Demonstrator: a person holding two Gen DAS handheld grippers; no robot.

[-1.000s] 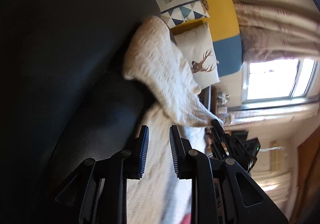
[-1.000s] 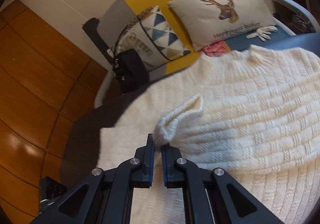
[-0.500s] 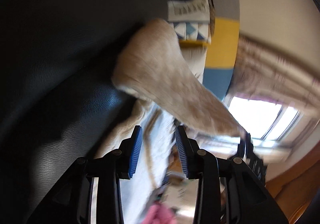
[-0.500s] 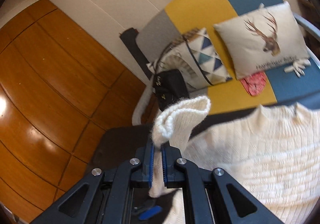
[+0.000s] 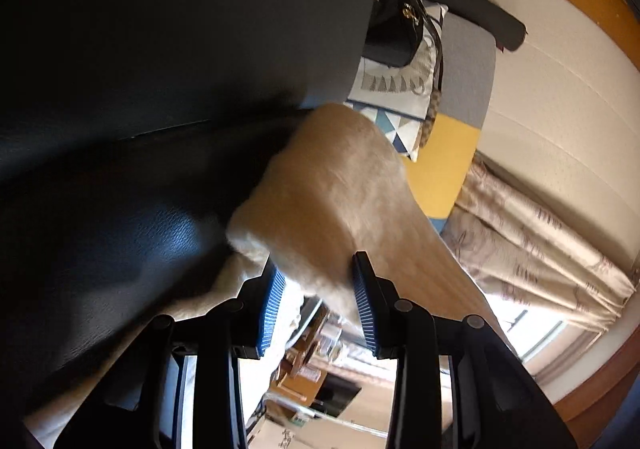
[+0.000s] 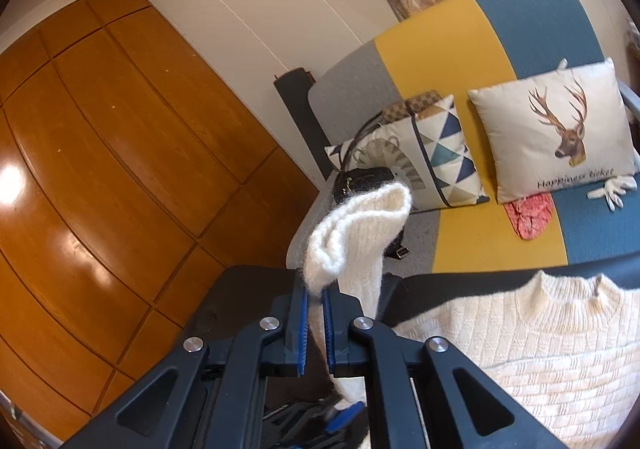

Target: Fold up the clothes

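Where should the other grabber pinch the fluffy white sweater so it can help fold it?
Probably the raised sleeve. The right gripper is shut on its cuff, so it hangs in the air instead of lying flat like the sweater on the dark surface. The left gripper, whose jaws have just been opening, already faces it: slide in from the sleeve's edge, one finger either side, then close.
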